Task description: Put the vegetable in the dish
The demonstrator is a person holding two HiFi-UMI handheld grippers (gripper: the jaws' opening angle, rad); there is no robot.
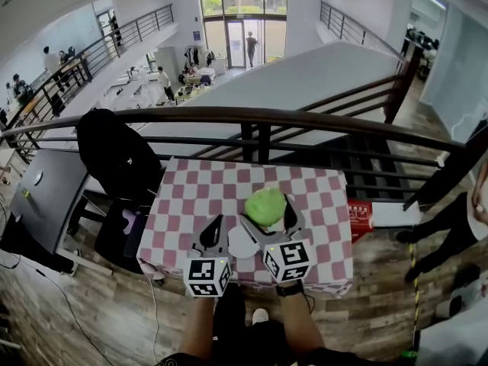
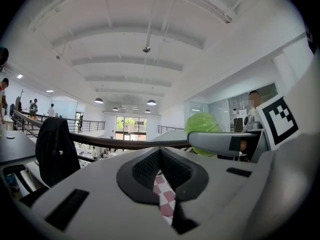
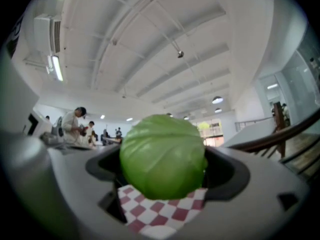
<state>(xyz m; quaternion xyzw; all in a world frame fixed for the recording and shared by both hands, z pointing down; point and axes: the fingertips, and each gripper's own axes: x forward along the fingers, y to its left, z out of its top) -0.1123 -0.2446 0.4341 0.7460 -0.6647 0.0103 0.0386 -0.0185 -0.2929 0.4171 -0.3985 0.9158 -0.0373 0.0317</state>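
Checkered table (image 1: 191, 197) below. Carrying step, seemingly: cabbage (image 3: 162, 156) clamped in right gripper (image 1: 267, 213), over the table; left gripper (image 2: 160, 151) closed on nothing. Next: find the dish, lower, release gently.

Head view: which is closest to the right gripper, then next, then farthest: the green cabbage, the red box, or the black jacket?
1. Green cabbage: held between the jaws of the right gripper.
2. Red box: just past the right edge of the table.
3. Black jacket: hanging beyond the table's far left corner.
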